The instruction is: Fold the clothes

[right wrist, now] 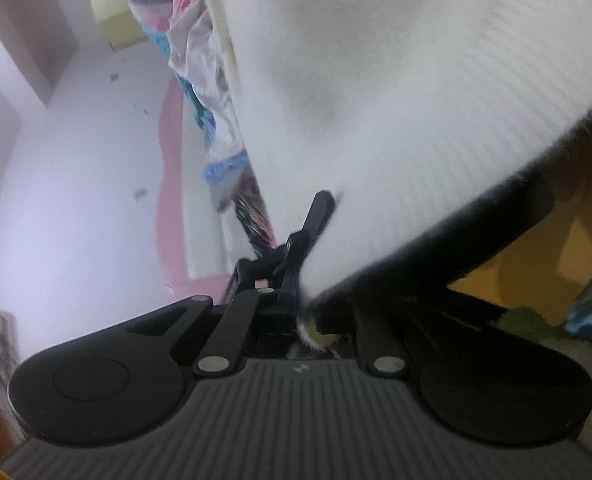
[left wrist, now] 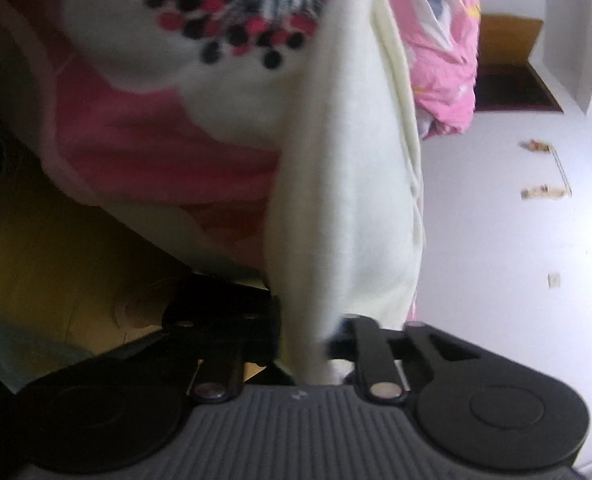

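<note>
A cream-white knit garment (left wrist: 347,184) hangs in front of the left wrist camera, its fold pinched between the jaws of my left gripper (left wrist: 309,340), which is shut on it. In the right wrist view the same white ribbed garment (right wrist: 395,100) fills the upper right, and my right gripper (right wrist: 307,300) is shut on its edge. Both views are blurred. The garment is lifted off the bed.
A pink and white bedspread with a dotted flower print (left wrist: 184,72) lies behind the garment. A crumpled pink quilt (left wrist: 443,60) sits at the far side, also in the right wrist view (right wrist: 200,80). White walls (left wrist: 515,240) and a wooden floor (left wrist: 56,264) surround the bed.
</note>
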Motion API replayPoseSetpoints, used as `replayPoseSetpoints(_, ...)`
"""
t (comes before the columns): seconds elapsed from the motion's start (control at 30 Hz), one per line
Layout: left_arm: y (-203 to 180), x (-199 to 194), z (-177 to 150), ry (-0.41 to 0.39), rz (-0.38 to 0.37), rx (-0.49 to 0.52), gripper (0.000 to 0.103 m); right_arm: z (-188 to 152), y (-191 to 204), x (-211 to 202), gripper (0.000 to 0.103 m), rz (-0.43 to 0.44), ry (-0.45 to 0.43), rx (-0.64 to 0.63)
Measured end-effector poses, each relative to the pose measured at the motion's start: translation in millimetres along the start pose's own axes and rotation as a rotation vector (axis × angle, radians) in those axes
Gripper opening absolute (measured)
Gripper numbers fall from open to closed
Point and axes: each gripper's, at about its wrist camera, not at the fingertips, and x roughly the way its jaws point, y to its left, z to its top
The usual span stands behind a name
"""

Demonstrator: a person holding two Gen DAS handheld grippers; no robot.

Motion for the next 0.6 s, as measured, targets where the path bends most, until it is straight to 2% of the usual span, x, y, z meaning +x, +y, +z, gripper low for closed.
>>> replayPoseSetpoints(0.13, -3, 5, 0, 0.027, 0.038, 0.030, 0.010, -2, 31, -31, 0.025, -0.131, 0.025, -0.154)
replayPoseSetpoints(0.2, -6, 5, -1, 0.032, 0.063, 0.054, 0.010, -6, 52, -61, 0.037, -0.187, -0.006, -0.276)
replayPoseSetpoints(0.23, -7, 5, -1, 0.033, 0.075, 0.065, 0.010, -9, 66, -80, 0.040, -0.226, -0.035, -0.344)
replayPoseSetpoints(0.33, -12, 5, -2, 0.031, 0.096, 0.094, 0.010, -16, 96, -128, 0.043, -0.368, -0.175, -0.510)
replayPoseSetpoints(0.43, -16, 7, -3, 0.027, 0.114, 0.127, 0.010, -14, 111, -157, 0.043, -0.578, -0.356, -0.610)
replayPoseSetpoints(0.53, -19, 10, -5, 0.031, 0.125, 0.153, 0.010, -6, 110, -161, 0.043, -0.735, -0.442, -0.654)
replayPoseSetpoints(0.6, -21, 12, -5, 0.032, 0.133, 0.172, 0.010, -2, 106, -156, 0.043, -0.800, -0.453, -0.654)
